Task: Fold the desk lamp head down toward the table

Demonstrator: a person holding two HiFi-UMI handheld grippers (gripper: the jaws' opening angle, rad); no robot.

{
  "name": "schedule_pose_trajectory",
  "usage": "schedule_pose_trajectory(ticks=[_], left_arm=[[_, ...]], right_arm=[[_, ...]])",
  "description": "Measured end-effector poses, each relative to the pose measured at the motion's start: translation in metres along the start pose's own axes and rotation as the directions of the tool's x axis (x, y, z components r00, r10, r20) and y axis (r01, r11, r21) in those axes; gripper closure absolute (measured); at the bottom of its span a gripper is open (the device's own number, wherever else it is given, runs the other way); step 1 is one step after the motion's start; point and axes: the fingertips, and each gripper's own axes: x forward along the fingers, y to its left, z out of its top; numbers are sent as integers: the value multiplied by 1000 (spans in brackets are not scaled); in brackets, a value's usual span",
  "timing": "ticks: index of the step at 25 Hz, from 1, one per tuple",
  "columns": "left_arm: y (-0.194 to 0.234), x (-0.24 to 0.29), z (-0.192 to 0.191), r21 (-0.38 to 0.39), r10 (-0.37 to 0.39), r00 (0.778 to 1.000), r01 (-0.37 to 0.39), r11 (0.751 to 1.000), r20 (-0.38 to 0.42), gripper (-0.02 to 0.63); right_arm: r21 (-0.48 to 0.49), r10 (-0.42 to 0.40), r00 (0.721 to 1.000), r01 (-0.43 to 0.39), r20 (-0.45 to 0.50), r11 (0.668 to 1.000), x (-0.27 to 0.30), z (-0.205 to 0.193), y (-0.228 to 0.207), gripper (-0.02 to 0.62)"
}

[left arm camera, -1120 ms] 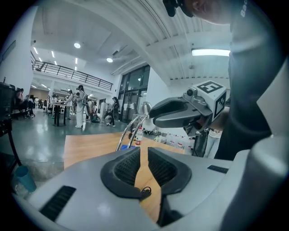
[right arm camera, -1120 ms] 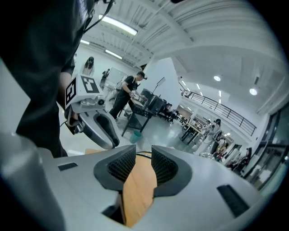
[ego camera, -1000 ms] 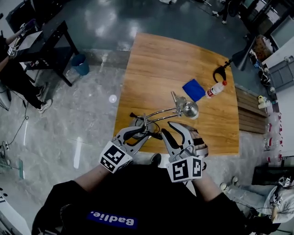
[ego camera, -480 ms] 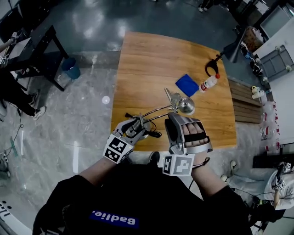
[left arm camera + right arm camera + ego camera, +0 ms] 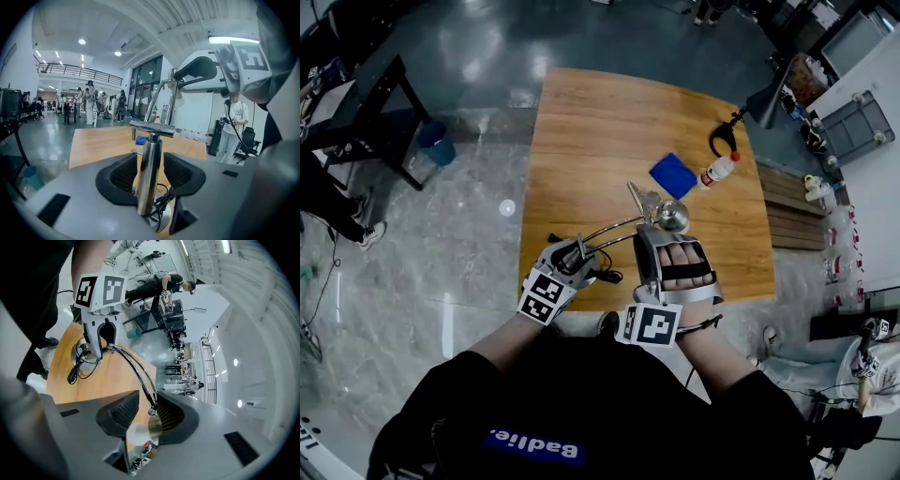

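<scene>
Head view: desk lamp (image 5: 617, 231) at near edge of table (image 5: 609, 112), thin arm low, reaching right. Left gripper (image 5: 574, 259) at lamp's base end. Right gripper (image 5: 662, 236) over lamp head (image 5: 674, 217).

Left gripper view: jaws wide apart, released. Upright chrome post (image 5: 149, 168) stands between pads (image 5: 123, 174), touching neither.

Right gripper view: jaws apart and closing. Lamp head between them, just beside one pad (image 5: 171, 414), not clamped.

The left gripper (image 5: 578, 253) has sunk lower along the desk lamp's upright post (image 5: 149, 178), and its jaws now stand wide apart on either side of it. The right gripper (image 5: 654, 234) has rolled over and moved forward to the lamp head (image 5: 673, 217), its jaws closing with the head between them.
</scene>
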Motion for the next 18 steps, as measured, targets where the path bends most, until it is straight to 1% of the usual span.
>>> schedule_pose_trajectory(ticks=[2, 3, 4, 7, 10, 15, 18], left_arm=[[2, 1, 1, 3, 8, 1000, -8, 1000, 7, 424], [3, 2, 1, 7, 9, 1000, -9, 1000, 8, 433], [3, 2, 0, 11, 8, 1000, -8, 1000, 8, 458], [3, 3, -1, 27, -4, 1000, 3, 1000, 13, 468], [4, 3, -5, 26, -10, 1000, 10, 1000, 20, 469], [4, 2, -5, 13, -5, 1000, 5, 1000, 18, 468], [2, 2, -4, 12, -4, 1000, 4, 1000, 15, 468]], right_arm=[[-2, -10, 1000, 10, 1, 1000, 1, 2, 0, 488], [-2, -8, 1000, 8, -2, 1000, 1, 2, 1, 497], [1, 1, 1000, -1, -8, 1000, 3, 2, 3, 515], [22, 43, 999, -42, -27, 999, 9, -7, 14, 532], [72, 99, 994, -96, -35, 993, 18, -16, 31, 545], [179, 193, 981, -187, -21, 966, 36, -28, 67, 558], [246, 253, 967, -246, 2, 938, 45, -30, 89, 560]])
